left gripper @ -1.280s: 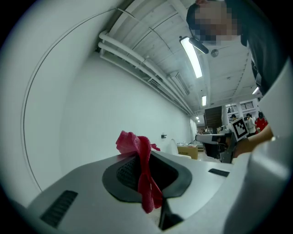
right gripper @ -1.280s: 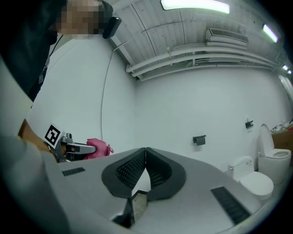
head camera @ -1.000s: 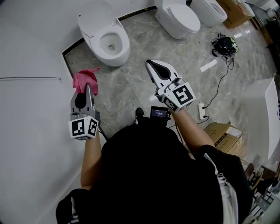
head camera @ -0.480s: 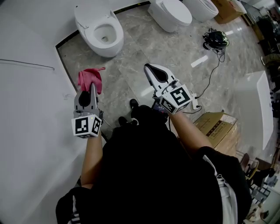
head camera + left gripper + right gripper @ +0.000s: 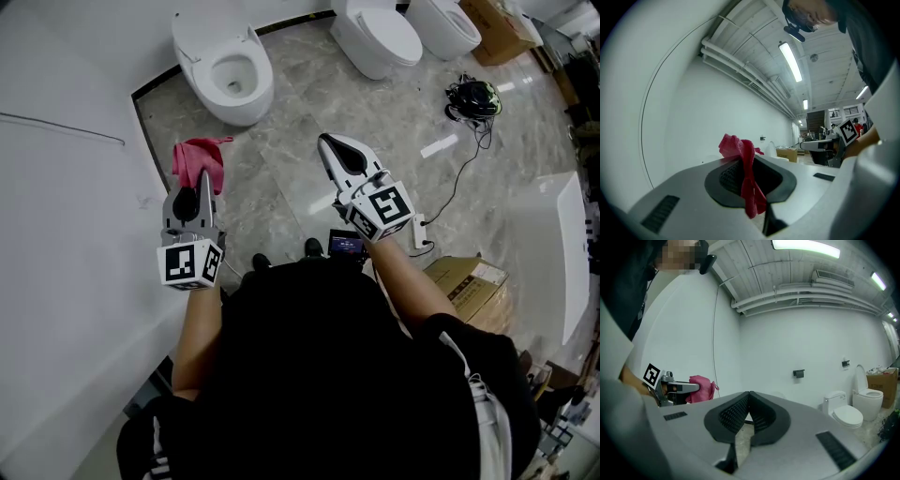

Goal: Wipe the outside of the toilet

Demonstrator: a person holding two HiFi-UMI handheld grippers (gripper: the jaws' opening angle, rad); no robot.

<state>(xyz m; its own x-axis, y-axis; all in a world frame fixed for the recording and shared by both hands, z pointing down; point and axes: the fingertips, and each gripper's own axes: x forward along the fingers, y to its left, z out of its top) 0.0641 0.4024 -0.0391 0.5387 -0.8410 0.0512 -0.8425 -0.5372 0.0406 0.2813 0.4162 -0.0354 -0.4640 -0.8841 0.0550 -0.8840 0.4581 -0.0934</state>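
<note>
The left claw (image 5: 202,180) stays clamped on a crumpled pink cloth (image 5: 195,157), which bunches out past its tips. The right claw (image 5: 325,141) is pressed shut with nothing in it. Over the last second both claws have barely shifted, and the toilet (image 5: 247,107) remains well ahead of the left claw, so cloth and porcelain are still apart. The toilet is white and glossy with its bowl open to view, and it stands on the marbled floor (image 5: 281,178) by the wall.

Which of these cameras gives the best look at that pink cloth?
The left gripper view: the pink cloth sits close up, pinched in the left claw's shut jaws. The head view shows the cloth from above, bunched at that claw's tip. The right gripper view shows it small, far to the left.
</note>
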